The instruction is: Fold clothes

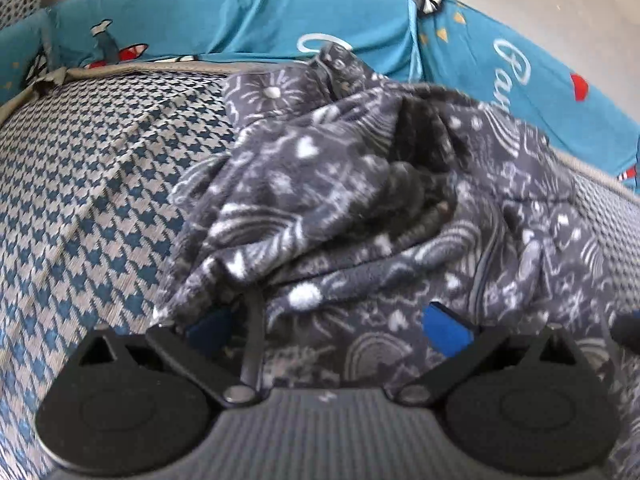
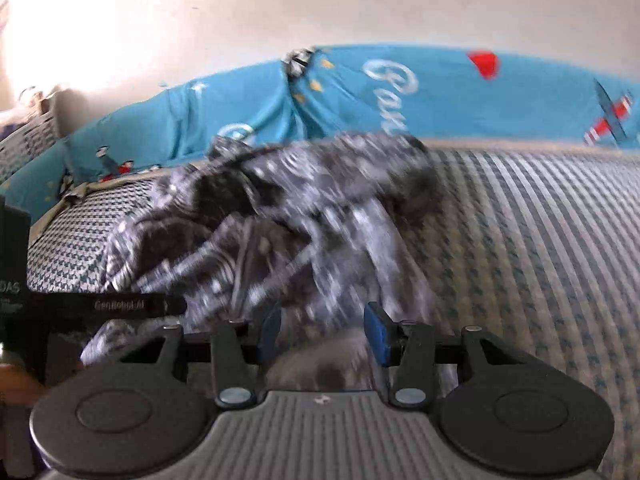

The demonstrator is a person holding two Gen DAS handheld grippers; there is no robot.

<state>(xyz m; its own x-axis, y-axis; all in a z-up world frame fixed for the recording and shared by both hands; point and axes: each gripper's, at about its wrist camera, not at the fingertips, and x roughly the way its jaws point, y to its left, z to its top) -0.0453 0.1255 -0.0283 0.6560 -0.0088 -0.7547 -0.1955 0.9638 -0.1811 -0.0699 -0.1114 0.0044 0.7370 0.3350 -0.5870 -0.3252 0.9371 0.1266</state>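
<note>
The garment point(image 1: 344, 200) lies crumpled on the bed point(image 1: 88, 184), from centre toward 3 o'clock in the left view. The left hand-held gripper point(image 1: 328, 324) is spread wide over its near edge, pads clear of the cloth. The right hand-held gripper point(image 2: 322, 332) is half open, fabric between its jaws; whether it grips is unclear. Judged step: spreading it flat; next calls for pinching two corners

I read white cursive "Car…", cut off, on teal sheet point(image 2: 440, 84). "GenRobot.AI" on black gripper arm point(image 2: 120, 305). Partial "…AS" on same unit at frame edge.
</note>
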